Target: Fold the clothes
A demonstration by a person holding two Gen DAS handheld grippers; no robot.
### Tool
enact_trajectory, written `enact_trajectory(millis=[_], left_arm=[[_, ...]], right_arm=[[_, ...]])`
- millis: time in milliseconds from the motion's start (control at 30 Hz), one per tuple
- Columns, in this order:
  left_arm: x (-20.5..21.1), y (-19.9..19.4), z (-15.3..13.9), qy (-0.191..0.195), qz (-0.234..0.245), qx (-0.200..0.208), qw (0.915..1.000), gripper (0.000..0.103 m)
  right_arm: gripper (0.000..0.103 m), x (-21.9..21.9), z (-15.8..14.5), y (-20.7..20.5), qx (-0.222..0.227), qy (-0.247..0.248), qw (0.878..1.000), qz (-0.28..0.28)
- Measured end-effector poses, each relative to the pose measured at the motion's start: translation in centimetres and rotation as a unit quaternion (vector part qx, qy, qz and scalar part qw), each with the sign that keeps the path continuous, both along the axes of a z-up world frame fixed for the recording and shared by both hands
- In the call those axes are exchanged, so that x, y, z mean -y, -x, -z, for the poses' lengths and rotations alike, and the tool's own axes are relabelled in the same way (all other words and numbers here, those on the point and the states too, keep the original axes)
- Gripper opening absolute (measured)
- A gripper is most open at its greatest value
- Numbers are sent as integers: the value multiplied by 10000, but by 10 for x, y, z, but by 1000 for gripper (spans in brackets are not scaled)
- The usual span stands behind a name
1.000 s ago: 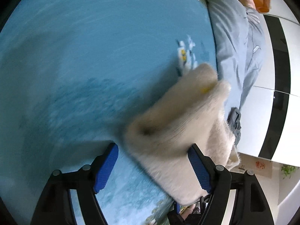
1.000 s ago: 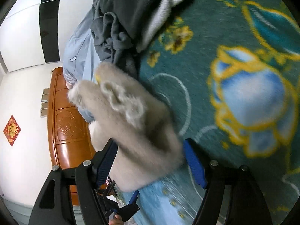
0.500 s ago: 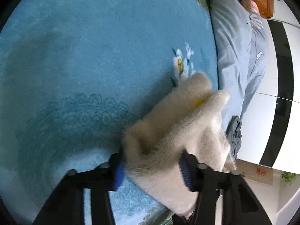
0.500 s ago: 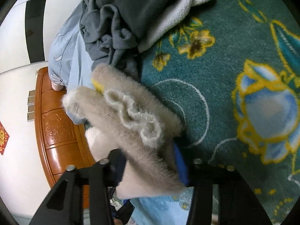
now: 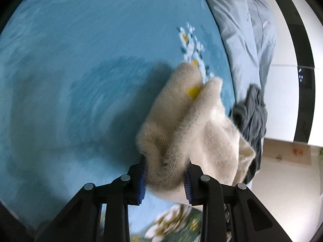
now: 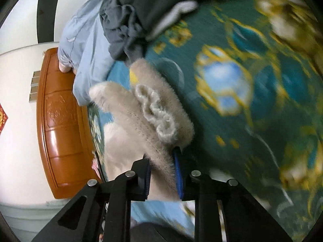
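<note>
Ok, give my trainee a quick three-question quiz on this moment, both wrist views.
1. True or false: the left gripper is shut on the cream fuzzy garment.
2. What does the right gripper hold? A) the dark grey clothes B) the cream fuzzy garment C) nothing
3. What colour is the small tag on the garment?

Key: 1 true; 2 B; 3 yellow. The dark grey clothes lie ungripped on the patterned blanket.

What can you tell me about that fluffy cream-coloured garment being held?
The cream fuzzy sweater looks like soft, hairy knit with a small yellow tag and a curly trim. It is bunched and folded over itself, above the blue floral bedspread. The left hand-held gripper and the right hand-held gripper each pinch a part of it between blue pads.
</note>
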State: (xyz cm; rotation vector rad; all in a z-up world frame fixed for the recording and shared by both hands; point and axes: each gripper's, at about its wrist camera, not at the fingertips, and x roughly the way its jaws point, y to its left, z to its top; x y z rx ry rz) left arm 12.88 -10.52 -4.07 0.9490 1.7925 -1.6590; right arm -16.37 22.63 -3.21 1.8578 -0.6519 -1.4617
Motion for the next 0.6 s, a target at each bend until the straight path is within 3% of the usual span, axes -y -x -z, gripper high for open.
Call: enact_trajectory(millis=[167,267,367,433,500,600], left_arm=[[-29,-23,-5,137,443,244,9986,32],[-28,-28,-3,20,409,231,9989,33],[-25,-25,-16,411,666,574,9953,42],[-22,-23,-25,768,835,871,9897,46],[-15,-19,-33,1103,946,1089,9834,51],[-4,-7,-37,1368,1046,1093,9790,54]], right_arm=[[15,-29,-3,-19,-222,-199,9991,-313],[16,-24,-10,-18,-419,-269,9980,-399],[22,-14,-25,-14,-777,-340,9952,-478],[32,-13,-36,-8,-1178,-466,9903,-573],[34,-7,-46,-1,-1516,-544,9847,-669],[37,10,-55,7,-1848,-515,9778,-839]])
